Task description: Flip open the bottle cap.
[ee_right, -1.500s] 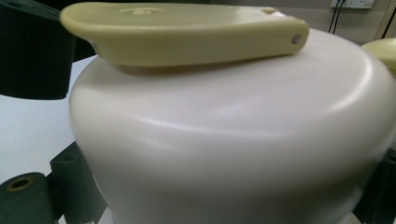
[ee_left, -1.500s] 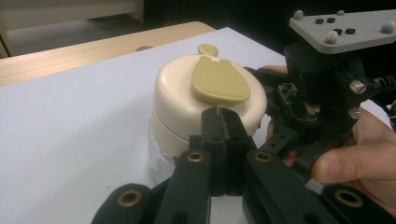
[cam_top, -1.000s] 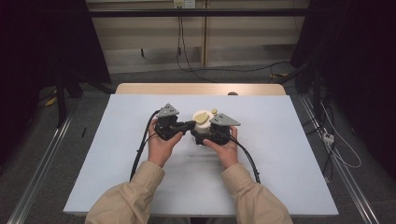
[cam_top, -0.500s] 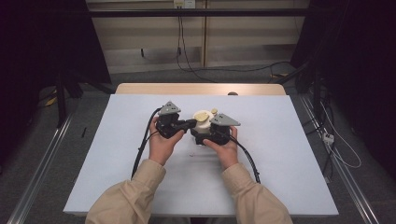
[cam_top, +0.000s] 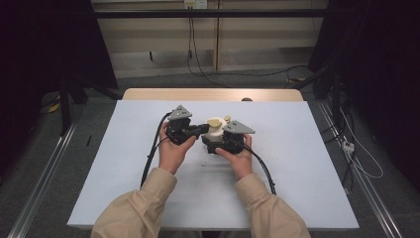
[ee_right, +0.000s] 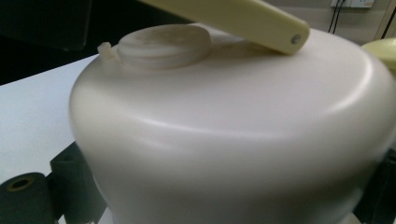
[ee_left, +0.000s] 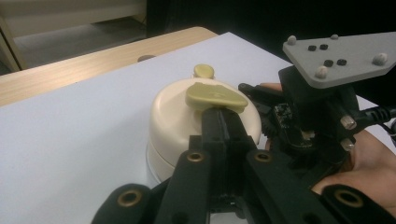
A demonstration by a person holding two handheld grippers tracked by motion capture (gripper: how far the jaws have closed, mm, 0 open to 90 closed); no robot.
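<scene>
Cream pot (cam_top: 214, 133) sits mid-counter, nearer the far edge. Right gripper (cam_top: 220, 144) has its fingers spread round the pot body, likely bracing it. Left gripper (ee_left: 223, 122) fingers closed together, tips w/ the olive crank handle (ee_left: 215, 96) on the lid; can't tell if pinching it. Judgement: keep right hold firm, turn handle slowly, don't lift pot.

Cream domed container (cam_top: 214, 132), round, smooth, upright on white worktop (cam_top: 297, 188), nearer far edge than near edge, about midway between left and right edges. Olive-yellow lever (ee_left: 216, 97) flat across top, pinned at one end; small round knob (ee_left: 204, 71) of same colour at far side. Low round cap (ee_right: 163, 45) on dome top.
</scene>
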